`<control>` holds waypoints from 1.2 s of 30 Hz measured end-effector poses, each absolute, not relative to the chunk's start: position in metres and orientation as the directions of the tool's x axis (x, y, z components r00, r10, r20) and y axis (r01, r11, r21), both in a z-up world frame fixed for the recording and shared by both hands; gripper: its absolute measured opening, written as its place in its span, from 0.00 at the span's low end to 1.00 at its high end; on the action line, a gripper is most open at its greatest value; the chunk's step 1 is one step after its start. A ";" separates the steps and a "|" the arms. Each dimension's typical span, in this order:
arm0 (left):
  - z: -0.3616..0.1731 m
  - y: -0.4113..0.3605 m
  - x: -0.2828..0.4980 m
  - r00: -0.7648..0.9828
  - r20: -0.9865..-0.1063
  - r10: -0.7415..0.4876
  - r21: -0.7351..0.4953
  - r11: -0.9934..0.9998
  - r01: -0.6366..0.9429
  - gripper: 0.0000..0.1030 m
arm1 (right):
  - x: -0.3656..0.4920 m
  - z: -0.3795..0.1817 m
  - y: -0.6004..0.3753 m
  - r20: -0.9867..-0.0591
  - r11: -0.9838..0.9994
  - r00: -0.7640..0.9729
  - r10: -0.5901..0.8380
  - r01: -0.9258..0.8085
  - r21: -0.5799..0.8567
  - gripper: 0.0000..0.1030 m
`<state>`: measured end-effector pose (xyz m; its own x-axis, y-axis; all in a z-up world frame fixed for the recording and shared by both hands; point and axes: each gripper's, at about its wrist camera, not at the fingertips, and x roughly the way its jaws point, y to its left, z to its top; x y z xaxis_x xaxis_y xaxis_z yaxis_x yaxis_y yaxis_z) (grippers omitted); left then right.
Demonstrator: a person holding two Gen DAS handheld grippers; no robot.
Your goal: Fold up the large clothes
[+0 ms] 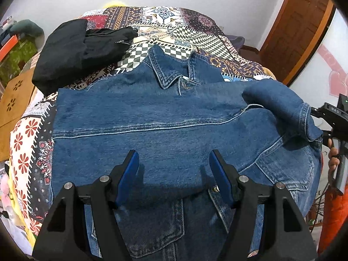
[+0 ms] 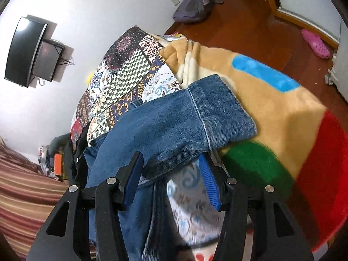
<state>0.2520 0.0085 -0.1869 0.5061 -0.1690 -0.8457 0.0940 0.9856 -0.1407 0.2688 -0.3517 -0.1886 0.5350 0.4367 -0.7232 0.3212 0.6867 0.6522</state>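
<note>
A denim jacket [image 1: 165, 119] lies spread, front side up, on a bed covered by a patchwork bedspread [image 1: 174, 24], its collar [image 1: 171, 69] towards the far wall. One sleeve [image 1: 139, 108] is folded straight across the chest of the jacket, just below the collar; the other sleeve [image 2: 174, 128] is bent over at the jacket's right edge, its cuff [image 2: 224, 117] resting on a tan fleece blanket [image 2: 282, 113] with blue, green and red patches. The left hand-held gripper [image 1: 174, 171] hovers above the lower chest of the jacket, fingers spread with nothing between them (only flat denim shows beneath). The right hand-held gripper [image 2: 171, 169] sits at the jacket's right edge; its fingers are parted around the seam edge of the bent sleeve, and whether the blue pads press the cloth cannot be told. A bundle of black clothing [image 1: 76, 50] lies on the bedspread beyond the jacket's left shoulder, near but apart. Past the jacket's collar end, a dark bag [image 2: 193, 6] sits on the wooden floor [image 2: 250, 21].
</note>
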 end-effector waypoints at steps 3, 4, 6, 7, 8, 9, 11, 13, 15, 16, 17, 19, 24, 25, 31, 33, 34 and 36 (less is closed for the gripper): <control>-0.190 0.008 0.252 0.500 -0.849 -0.171 -0.143 0.985 0.094 0.64 | 0.276 -0.200 -0.353 -0.708 0.675 0.544 0.451 0.311 0.669 0.48; -0.191 0.009 0.252 0.499 -0.850 -0.171 -0.144 0.985 0.093 0.64 | 0.275 -0.201 -0.354 -0.704 0.674 0.552 0.447 0.311 0.671 0.46; -0.192 0.010 0.253 0.498 -0.851 -0.168 -0.143 0.986 0.089 0.64 | 0.273 -0.197 -0.355 -0.705 0.683 0.564 0.429 0.308 0.662 0.31; -0.192 0.011 0.252 0.499 -0.851 -0.166 -0.141 0.986 0.087 0.64 | 0.273 -0.195 -0.354 -0.704 0.686 0.568 0.427 0.303 0.661 0.26; -0.192 0.012 0.253 0.501 -0.850 -0.164 -0.140 0.986 0.086 0.64 | 0.273 -0.192 -0.353 -0.701 0.690 0.572 0.426 0.296 0.660 0.18; -0.191 0.013 0.252 0.505 -0.847 -0.164 -0.141 0.986 0.085 0.64 | 0.273 -0.187 -0.351 -0.704 0.701 0.576 0.416 0.290 0.651 0.13; -0.190 0.016 0.251 0.512 -0.842 -0.168 -0.146 0.986 0.083 0.64 | 0.271 -0.166 -0.342 -0.714 0.760 0.603 0.356 0.259 0.597 0.11; -0.187 0.021 0.250 0.522 -0.836 -0.171 -0.152 0.985 0.079 0.64 | 0.273 -0.147 -0.332 -0.709 0.805 0.633 0.310 0.222 0.551 0.11; -0.184 0.026 0.248 0.532 -0.829 -0.173 -0.156 0.985 0.077 0.64 | 0.269 -0.116 -0.318 -0.679 0.844 0.675 0.287 0.158 0.513 0.11; -0.182 0.029 0.247 0.538 -0.825 -0.174 -0.158 0.985 0.076 0.64 | 0.268 -0.107 -0.314 -0.668 0.854 0.688 0.283 0.136 0.503 0.11; -0.181 0.030 0.246 0.543 -0.822 -0.174 -0.158 0.984 0.076 0.64 | 0.266 -0.090 -0.305 -0.648 0.869 0.708 0.282 0.099 0.485 0.11; -0.176 0.036 0.243 0.558 -0.811 -0.176 -0.162 0.984 0.075 0.64 | 0.265 -0.066 -0.289 -0.616 0.889 0.734 0.287 0.036 0.456 0.11; -0.157 0.056 0.228 0.612 -0.771 -0.179 -0.174 0.982 0.067 0.64 | 0.259 -0.014 -0.227 -0.545 0.909 0.756 0.363 -0.159 0.385 0.10; -0.154 0.060 0.225 0.620 -0.764 -0.176 -0.174 0.983 0.065 0.64 | 0.259 -0.011 -0.217 -0.542 0.907 0.750 0.379 -0.185 0.377 0.10; -0.141 0.092 0.198 0.668 -0.731 -0.141 -0.163 0.986 0.030 0.65 | 0.263 -0.016 -0.126 -0.592 0.877 0.648 0.480 -0.369 0.307 0.10; -0.141 0.103 0.190 0.675 -0.727 -0.126 -0.162 0.987 0.011 0.67 | 0.263 -0.033 -0.091 -0.638 0.859 0.585 0.501 -0.428 0.282 0.10; -0.142 0.110 0.184 0.677 -0.727 -0.118 -0.163 0.987 -0.003 0.67 | 0.263 -0.042 -0.077 -0.661 0.849 0.552 0.508 -0.451 0.276 0.10; -0.145 0.121 0.177 0.675 -0.730 -0.106 -0.165 0.986 -0.024 0.67 | 0.261 -0.062 -0.049 -0.710 0.830 0.482 0.513 -0.491 0.265 0.10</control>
